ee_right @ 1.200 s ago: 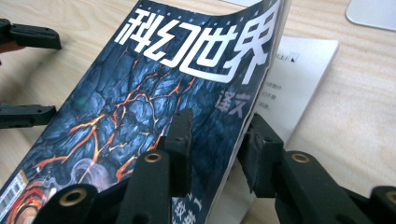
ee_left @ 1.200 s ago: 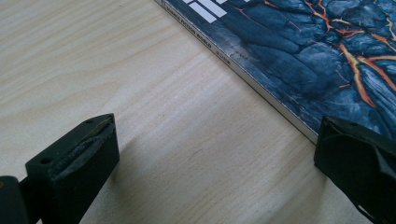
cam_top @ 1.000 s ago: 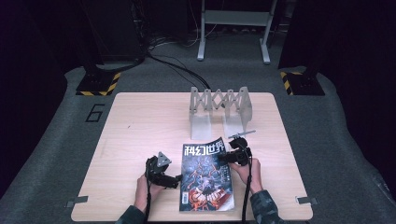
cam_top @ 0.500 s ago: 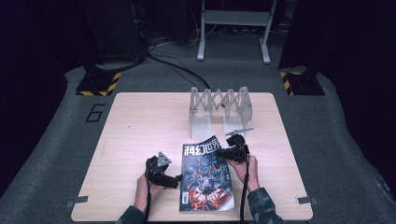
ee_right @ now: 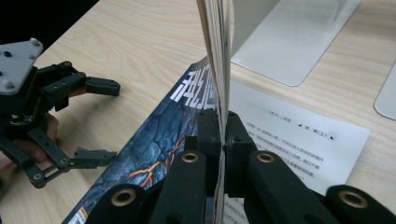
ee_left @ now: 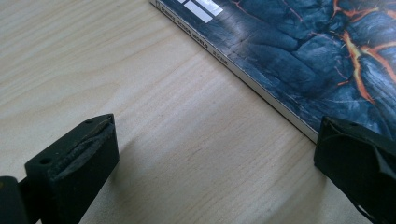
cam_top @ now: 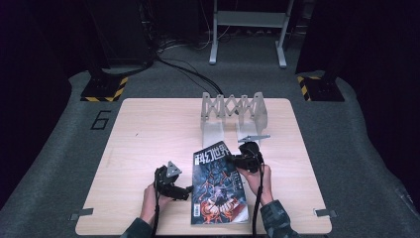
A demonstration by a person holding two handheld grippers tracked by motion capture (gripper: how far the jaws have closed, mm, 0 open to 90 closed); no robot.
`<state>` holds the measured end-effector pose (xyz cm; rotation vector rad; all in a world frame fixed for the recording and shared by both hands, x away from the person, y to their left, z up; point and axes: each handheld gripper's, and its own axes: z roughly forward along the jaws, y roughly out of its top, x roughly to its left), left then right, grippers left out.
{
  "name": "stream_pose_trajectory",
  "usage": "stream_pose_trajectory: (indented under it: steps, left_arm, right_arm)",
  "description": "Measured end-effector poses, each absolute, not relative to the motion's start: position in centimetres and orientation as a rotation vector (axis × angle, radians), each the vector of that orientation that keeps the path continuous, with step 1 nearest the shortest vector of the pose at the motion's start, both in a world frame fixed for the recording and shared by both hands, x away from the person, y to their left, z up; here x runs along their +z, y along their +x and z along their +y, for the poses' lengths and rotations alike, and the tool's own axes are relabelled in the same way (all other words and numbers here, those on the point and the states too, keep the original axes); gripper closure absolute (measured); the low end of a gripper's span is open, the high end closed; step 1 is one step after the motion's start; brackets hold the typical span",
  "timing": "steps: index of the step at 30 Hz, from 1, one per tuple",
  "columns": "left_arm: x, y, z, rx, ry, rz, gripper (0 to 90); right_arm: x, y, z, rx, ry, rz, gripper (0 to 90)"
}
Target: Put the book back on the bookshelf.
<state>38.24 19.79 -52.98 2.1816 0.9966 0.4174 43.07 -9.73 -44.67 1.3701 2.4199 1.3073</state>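
Note:
A magazine (cam_top: 218, 186) with a dark blue and orange cover lies on the wooden table (cam_top: 148, 129) near its front edge. My right gripper (cam_top: 237, 159) is shut on the magazine's right edge near the top corner. In the right gripper view the pinched cover and pages (ee_right: 215, 56) stand edge-on between the right gripper's (ee_right: 222, 126) jaws, with a white printed page (ee_right: 299, 135) showing beneath. My left gripper (cam_top: 189, 190) rests open on the table just left of the spine. In the left gripper view the magazine (ee_left: 303, 46) lies beyond the left gripper (ee_left: 215, 154), whose jaws hold nothing.
A grey metal folding rack (cam_top: 233, 111) with flat base plates (ee_right: 289, 42) stands at the back middle of the table, just beyond the magazine. Bare wood spreads to the left (cam_top: 138, 148). Dark floor, cables and stand legs surround the table.
My right gripper has closed on the magazine's right edge and lifted it a little. The left gripper has stayed in place.

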Motion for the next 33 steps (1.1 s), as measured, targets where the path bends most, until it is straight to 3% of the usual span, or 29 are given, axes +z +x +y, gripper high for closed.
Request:
stream_pose_trajectory:
  steps: [23, 33]
  left_arm:
    - [-49.1, 40.3, 20.1, 0.236, 2.047, 1.01, 0.0]
    - [-49.1, 41.6, 19.2, 0.155, 2.02, 1.018, 0.0]
  right_arm:
    - [-40.5, 41.4, -9.0, 1.312, 1.205, 2.34, 88.3]
    - [-39.5, 40.6, -8.7, 1.335, 1.165, 2.315, 88.2]
